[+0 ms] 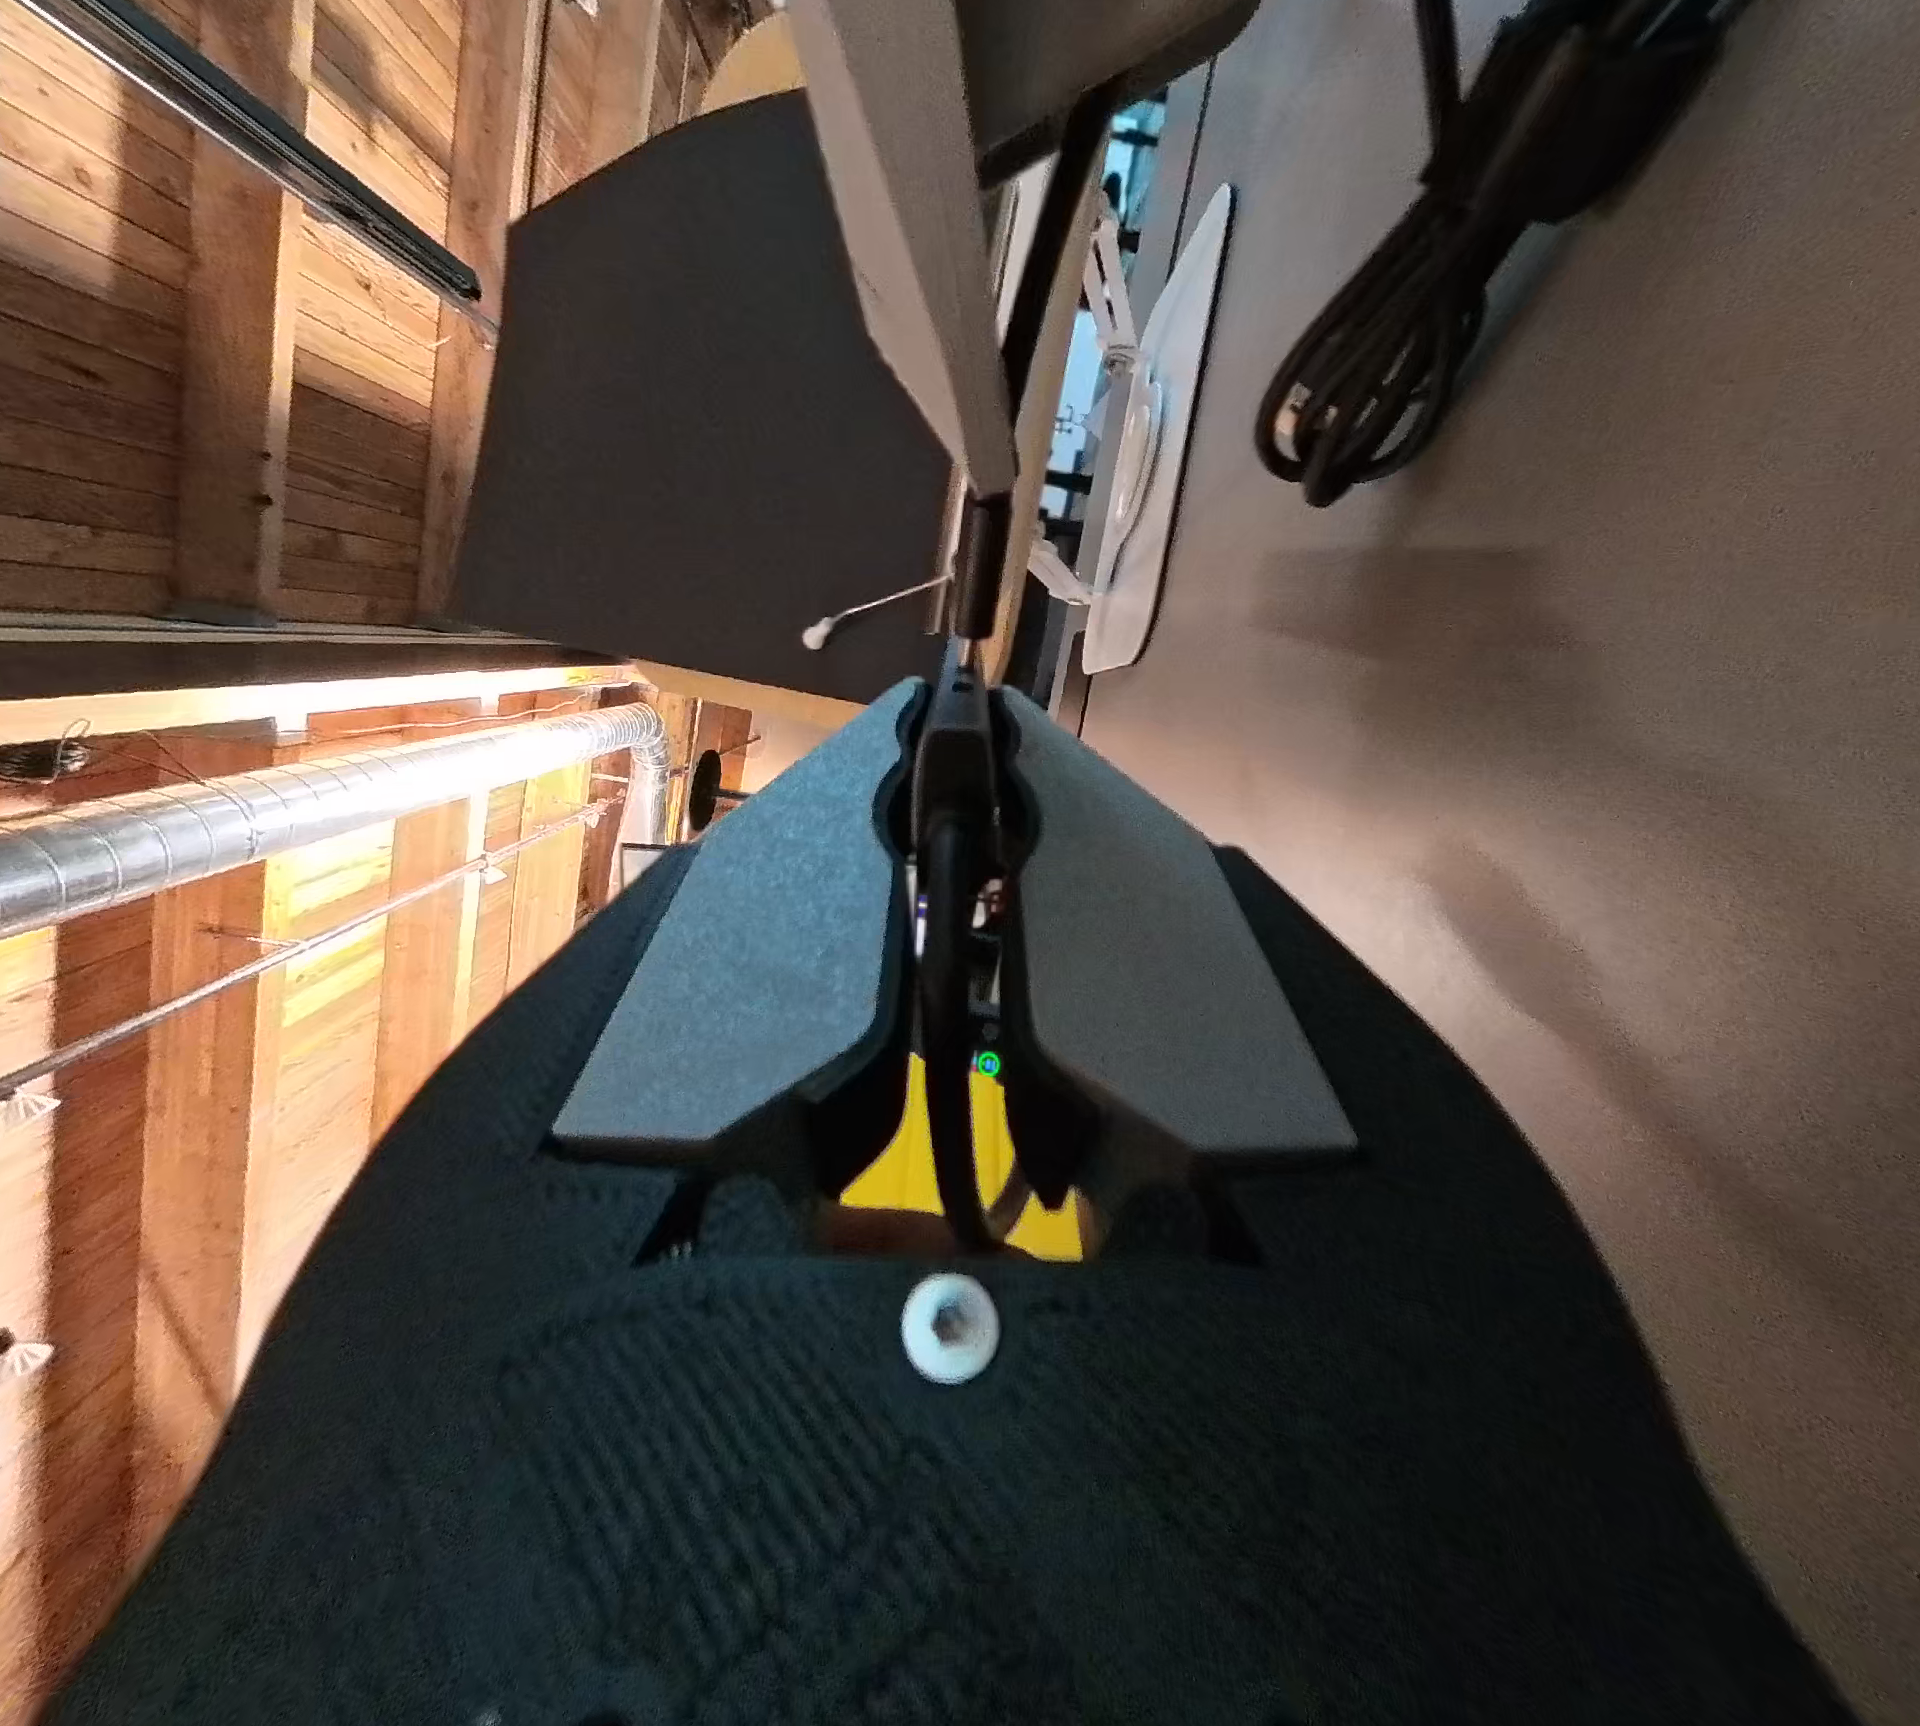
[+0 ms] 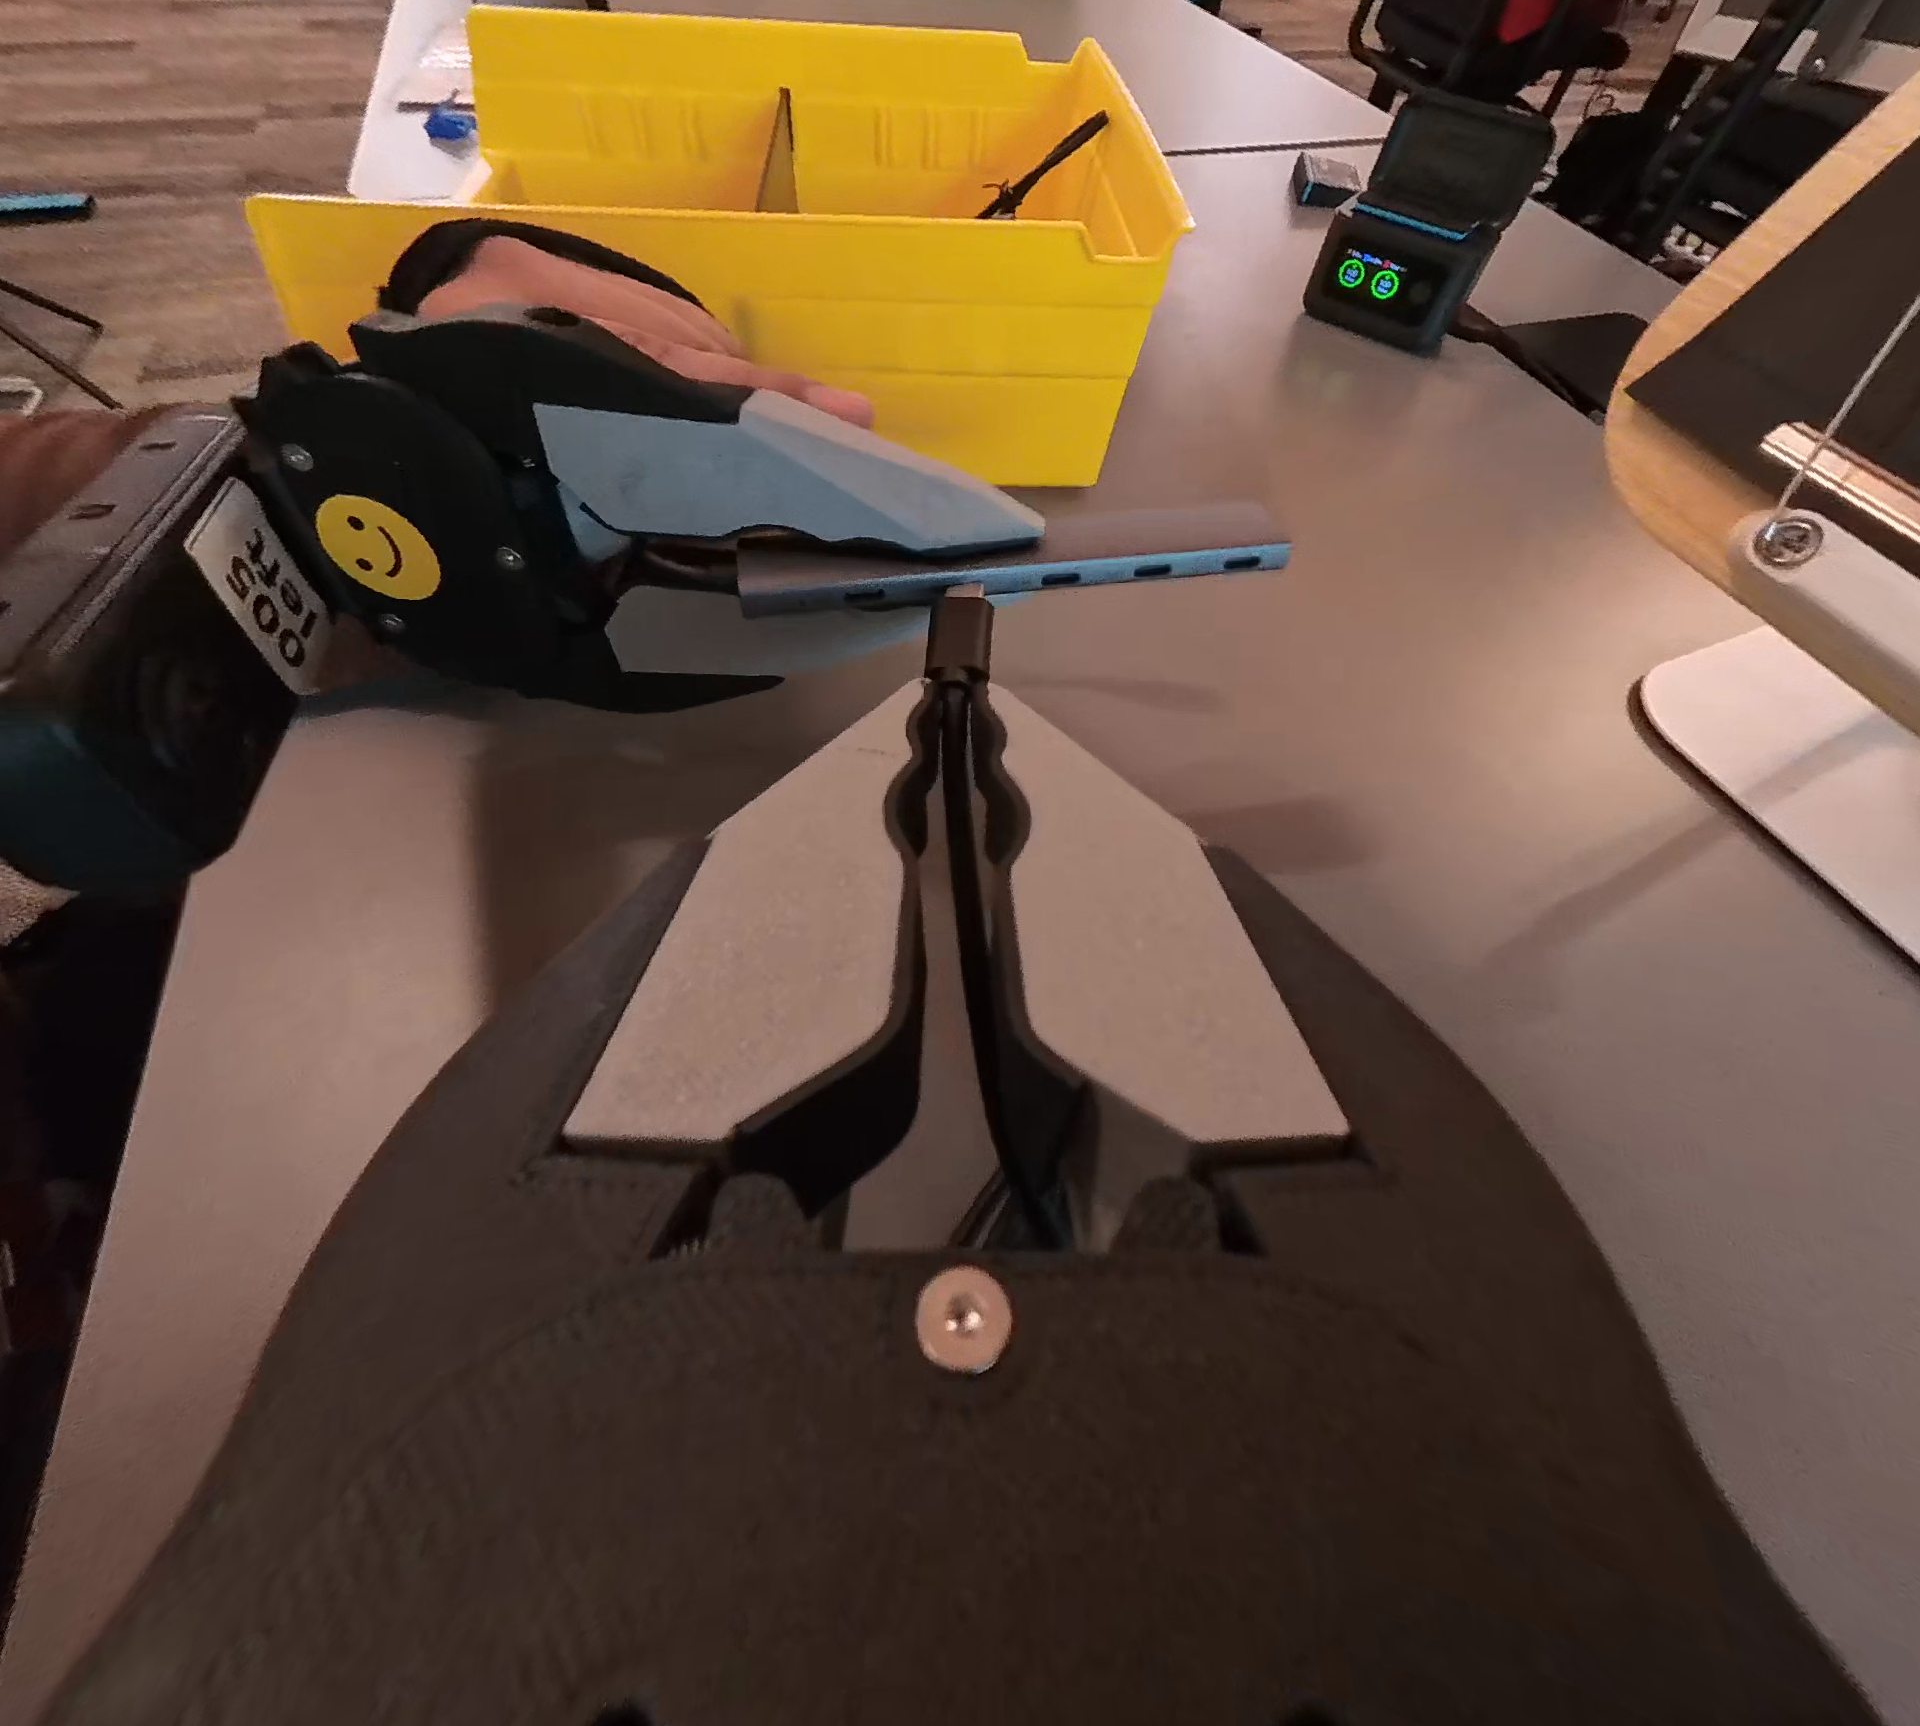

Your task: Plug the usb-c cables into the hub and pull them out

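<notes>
Right wrist view: right tool (image 2: 954, 720) clamped on thin black usb-c cable (image 2: 971, 897) just behind plug; black plug (image 2: 958, 633) tip at second port on edge of flat blue-grey metal hub (image 2: 1101, 570), depth of seating unclear. Left tool (image 2: 883, 533) clamped on hub's near end, holding it level above grey tabletop (image 2: 1299, 741). Long yellow plastic bin (image 2: 790, 305) behind hub. Small black device with green lit dials (image 2: 1382, 284) farther right.

Left wrist view: left tool (image 1: 961, 741) grips hub's (image 1: 894, 170) cabled end; coiled black cable bundle (image 1: 1392, 305) lies on tabletop.
</notes>
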Demonstrator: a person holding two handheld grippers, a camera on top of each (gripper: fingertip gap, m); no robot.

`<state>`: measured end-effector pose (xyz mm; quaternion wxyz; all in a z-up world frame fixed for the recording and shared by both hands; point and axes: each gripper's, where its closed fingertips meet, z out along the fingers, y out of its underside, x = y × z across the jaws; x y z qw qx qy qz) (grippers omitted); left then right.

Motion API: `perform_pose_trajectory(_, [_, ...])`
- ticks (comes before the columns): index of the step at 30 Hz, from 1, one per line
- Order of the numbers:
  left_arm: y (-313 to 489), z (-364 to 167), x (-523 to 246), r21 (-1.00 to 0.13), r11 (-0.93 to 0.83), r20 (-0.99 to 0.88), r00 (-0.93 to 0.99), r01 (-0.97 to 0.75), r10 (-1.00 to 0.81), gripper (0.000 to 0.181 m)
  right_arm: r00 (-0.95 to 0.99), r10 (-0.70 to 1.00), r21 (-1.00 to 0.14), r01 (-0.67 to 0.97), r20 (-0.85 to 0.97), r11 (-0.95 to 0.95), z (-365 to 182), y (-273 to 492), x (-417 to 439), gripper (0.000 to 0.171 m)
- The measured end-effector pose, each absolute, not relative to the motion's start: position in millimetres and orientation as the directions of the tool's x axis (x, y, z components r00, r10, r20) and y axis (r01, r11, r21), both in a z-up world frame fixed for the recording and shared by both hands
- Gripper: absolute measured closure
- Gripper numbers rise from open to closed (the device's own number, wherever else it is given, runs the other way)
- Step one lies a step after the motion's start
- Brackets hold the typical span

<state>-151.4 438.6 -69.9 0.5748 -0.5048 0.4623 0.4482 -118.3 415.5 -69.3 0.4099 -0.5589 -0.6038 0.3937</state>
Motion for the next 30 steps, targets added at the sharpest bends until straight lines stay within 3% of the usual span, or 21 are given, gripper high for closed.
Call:
perform_pose_trajectory(1, [437.8, -68.0, -151.0, -0.178, 0.096, -0.982, 0.183, -0.979, 0.053, 0.174, -0.047, 0.997, -0.936, 0.346, 0.055, 0.068, -68.2, 414.2, -118.1, 0.169])
perform_pose_trajectory(8, [431.9, -64.9, -146.1, -0.241, 0.151, -0.969, 0.247, -0.959, 0.025, 0.174, -0.097, 0.994, -0.942, 0.323, 0.059, 0.087, -64.6, 408.3, -114.4, 0.169])
perform_pose_trajectory(17, [432.3, -67.2, -144.6, -0.209, 0.147, -0.976, 0.215, -0.967, 0.03, 0.174, -0.099, 0.992, -0.933, 0.342, 0.082, 0.112, -67.1, 408.6, -112.3, 0.169])
perform_pose_trajectory(30, [430.8, -63.5, -143.0, -0.202, 0.152, -0.976, 0.212, -0.967, 0.052, 0.174, -0.119, 0.992, -0.947, 0.32, -0.039, 0.001, -65.2, 408.4, -111.0, 0.169])
